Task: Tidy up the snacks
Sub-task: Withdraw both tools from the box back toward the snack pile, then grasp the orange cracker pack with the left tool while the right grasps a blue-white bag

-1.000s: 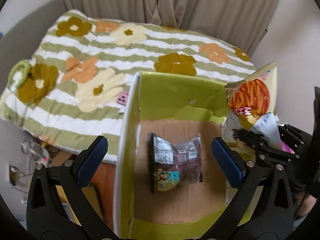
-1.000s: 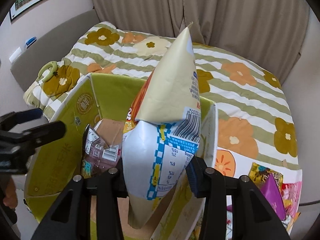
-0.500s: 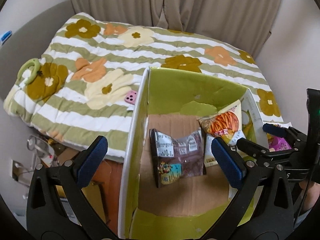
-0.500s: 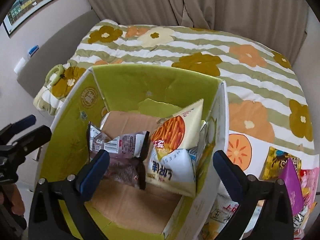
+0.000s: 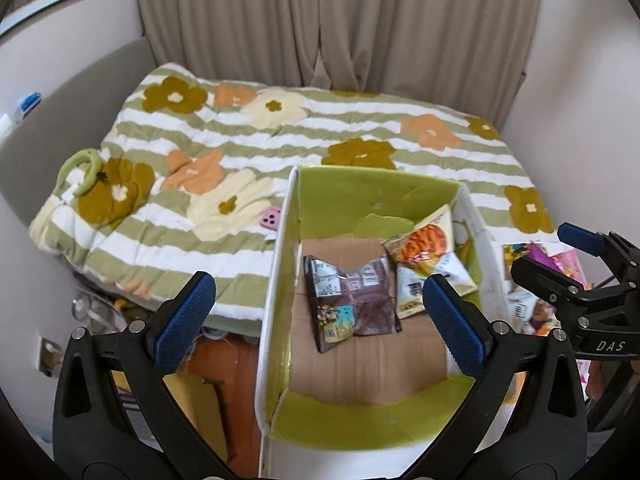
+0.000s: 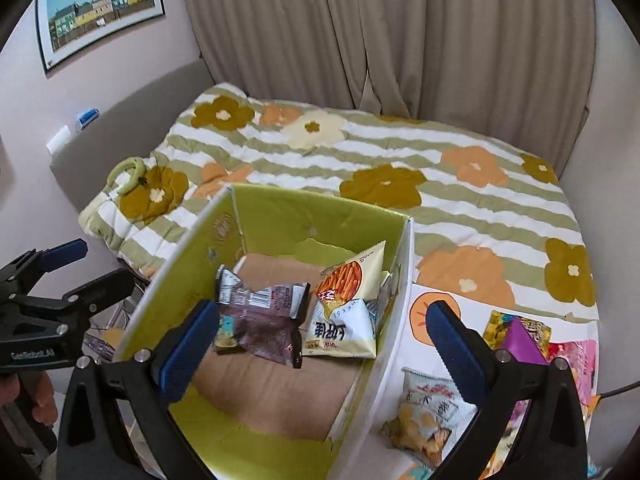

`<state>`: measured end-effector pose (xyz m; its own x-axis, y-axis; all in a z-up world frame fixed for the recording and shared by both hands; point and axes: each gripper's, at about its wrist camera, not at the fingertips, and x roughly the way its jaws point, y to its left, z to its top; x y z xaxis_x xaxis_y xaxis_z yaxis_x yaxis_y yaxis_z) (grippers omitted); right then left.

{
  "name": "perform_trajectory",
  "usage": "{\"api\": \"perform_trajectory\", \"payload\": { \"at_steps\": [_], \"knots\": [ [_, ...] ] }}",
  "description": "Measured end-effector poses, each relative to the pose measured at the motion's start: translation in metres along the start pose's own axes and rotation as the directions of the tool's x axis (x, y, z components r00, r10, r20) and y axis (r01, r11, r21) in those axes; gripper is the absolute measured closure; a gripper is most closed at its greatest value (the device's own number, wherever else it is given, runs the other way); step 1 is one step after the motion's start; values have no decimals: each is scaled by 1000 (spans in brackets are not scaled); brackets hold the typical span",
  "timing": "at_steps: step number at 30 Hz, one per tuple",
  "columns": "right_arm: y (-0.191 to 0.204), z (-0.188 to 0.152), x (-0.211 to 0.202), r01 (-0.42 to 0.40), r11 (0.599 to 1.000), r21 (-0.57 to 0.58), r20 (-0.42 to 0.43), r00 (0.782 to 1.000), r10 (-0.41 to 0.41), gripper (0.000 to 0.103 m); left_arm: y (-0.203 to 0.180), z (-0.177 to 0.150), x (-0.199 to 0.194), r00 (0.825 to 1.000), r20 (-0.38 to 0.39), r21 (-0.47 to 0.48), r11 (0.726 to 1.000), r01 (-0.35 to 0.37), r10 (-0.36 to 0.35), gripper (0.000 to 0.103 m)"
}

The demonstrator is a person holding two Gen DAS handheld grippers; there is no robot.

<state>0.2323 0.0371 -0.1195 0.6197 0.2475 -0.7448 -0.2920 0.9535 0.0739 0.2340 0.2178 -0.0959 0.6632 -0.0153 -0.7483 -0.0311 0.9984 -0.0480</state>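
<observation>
Snacks fill the green box (image 6: 280, 216): a brown packet (image 6: 260, 320) beside a chip bag (image 6: 344, 320) propped against its right wall. Both the left gripper (image 5: 316, 312) and right gripper (image 6: 320, 340) hover spread and empty, while loose packets (image 6: 424, 412), seemingly awaiting sorting, lie right of the box.

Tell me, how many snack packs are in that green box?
2. A brown pack lies mid-floor in the box; a fries bag leans on the right wall. None looks hidden.

box (image 6: 280, 216) on bed (image 6: 440, 168) | 2 snack bags (image 6: 344, 312) in box | loose snacks (image 6: 428, 416) right of box
</observation>
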Motion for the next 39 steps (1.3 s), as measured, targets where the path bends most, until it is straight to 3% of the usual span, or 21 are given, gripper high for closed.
{"api": "perform_trajectory", "payload": {
  "at_steps": [10,15,22,25,30,39],
  "knots": [
    [-14,-36,-85,135,989,68,117,983,-142,0,-42,-20,-45,990,47,64,989,133,-136,1],
    [-47,-63,-130,192,972,135,158,964,-213,0,-80,-31,-59,979,41,88,977,194,-198,1],
    [-115,-107,-176,269,947,176,163,941,-298,0,-153,-55,-67,973,14,89,969,229,-232,1],
    [-142,-127,-189,268,947,175,146,944,-295,0,-186,-65,-64,966,-14,71,963,260,-260,1],
    [-181,-154,-201,271,949,162,132,947,-294,0,-243,-88,-63,968,-24,62,966,250,-249,1],
    [-229,-190,-180,176,975,135,82,979,-188,0,-299,-131,-33,968,-92,7,972,233,-232,1]
  ]
}}
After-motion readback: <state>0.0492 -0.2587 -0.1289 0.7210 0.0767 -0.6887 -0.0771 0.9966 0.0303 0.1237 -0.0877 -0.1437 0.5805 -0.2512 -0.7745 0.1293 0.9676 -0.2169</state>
